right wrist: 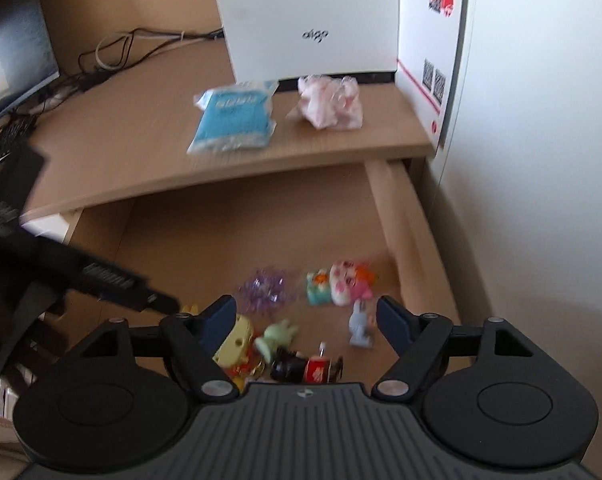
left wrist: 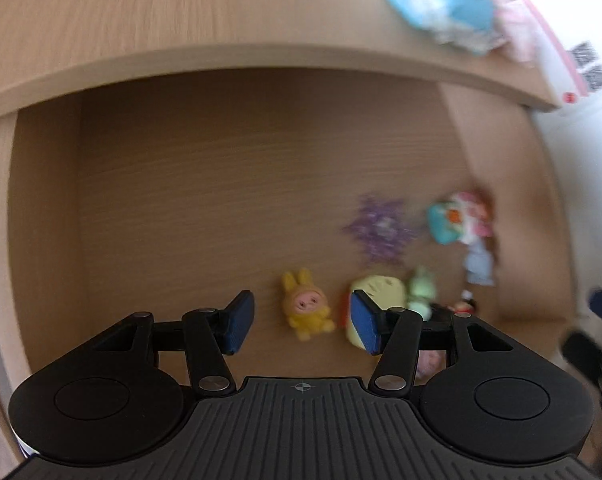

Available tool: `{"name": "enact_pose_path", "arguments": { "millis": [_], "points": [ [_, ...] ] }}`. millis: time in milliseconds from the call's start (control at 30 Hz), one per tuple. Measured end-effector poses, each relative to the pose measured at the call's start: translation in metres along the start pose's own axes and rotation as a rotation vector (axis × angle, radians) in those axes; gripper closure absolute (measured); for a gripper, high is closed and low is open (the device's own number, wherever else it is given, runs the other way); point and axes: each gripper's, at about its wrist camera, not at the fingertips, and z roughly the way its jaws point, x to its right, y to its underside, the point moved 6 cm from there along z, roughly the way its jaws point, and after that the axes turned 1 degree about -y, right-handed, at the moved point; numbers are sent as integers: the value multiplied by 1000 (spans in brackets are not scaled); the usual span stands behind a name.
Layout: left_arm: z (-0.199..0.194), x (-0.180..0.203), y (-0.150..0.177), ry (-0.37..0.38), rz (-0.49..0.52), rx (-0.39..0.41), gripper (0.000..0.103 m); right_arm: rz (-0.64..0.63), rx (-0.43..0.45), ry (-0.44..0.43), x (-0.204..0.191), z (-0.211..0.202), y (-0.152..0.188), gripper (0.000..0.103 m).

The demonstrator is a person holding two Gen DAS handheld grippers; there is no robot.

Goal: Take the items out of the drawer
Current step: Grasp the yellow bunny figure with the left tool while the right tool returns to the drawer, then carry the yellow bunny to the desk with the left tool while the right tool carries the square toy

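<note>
The pulled-out light wooden drawer (left wrist: pixel 221 184) is open from above, and most of its floor, the whole left and rear part, lies bare, with the overhanging edge of the light wooden surface (left wrist: pixel 261 56) roofing its back. The small toys crowd the front right corner: a yellow bunny figure (left wrist: pixel 305 308), a pale yellow plush (left wrist: pixel 375 286), a purple sparkly cluster (left wrist: pixel 381 228) and a teal-and-pink toy (left wrist: pixel 459 218) just beside the drawer's right wall (right wrist: pixel 401 232). Both grippers (left wrist: pixel 301 322) (right wrist: pixel 307 320) hang wide over that cluster.
</note>
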Motion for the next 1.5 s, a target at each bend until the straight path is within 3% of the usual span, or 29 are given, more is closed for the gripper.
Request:
{"name": "enact_pose_path", "arguments": {
  "millis": [200, 267, 300, 400, 500, 633, 933, 1100, 1167, 1233, 1367, 1500],
  "points": [
    [24, 0, 6, -47, -19, -36, 46, 18, -26, -14, -4, 1, 9, 24],
    [30, 1, 6, -55, -13, -27, 56, 4, -32, -2, -3, 2, 8, 24],
    [33, 1, 6, -53, -7, -20, 71, -1, -40, 4, -2, 4, 8, 24],
    [30, -4, 7, -24, -11, -4, 72, 3, -83, -1, 1, 13, 7, 24],
    [7, -12, 13, 59, -13, 32, 72, -27, -142, 16, -1, 27, 6, 24],
    [-32, -38, 30, 144, -33, 74, 72, -73, -195, -40, -18, 45, 5, 24],
    [-79, -89, 67, 166, -146, 151, 72, -175, -355, -167, -71, 108, -5, 24],
    [-86, -97, 76, 167, -178, 182, 72, -233, -474, -124, -87, 146, 6, 25],
    [-88, -98, 78, 160, -178, 188, 72, -270, -496, -94, -90, 156, 11, 38],
    [-89, -101, 77, 146, -181, 188, 72, -306, -508, -89, -93, 158, 17, 55],
    [-86, -94, 73, 151, -153, 169, 72, -331, -454, -92, -95, 138, 20, 57],
    [-95, -77, 57, 141, -76, 191, 72, -269, -351, -124, -89, 91, 12, 61]
  ]
}}
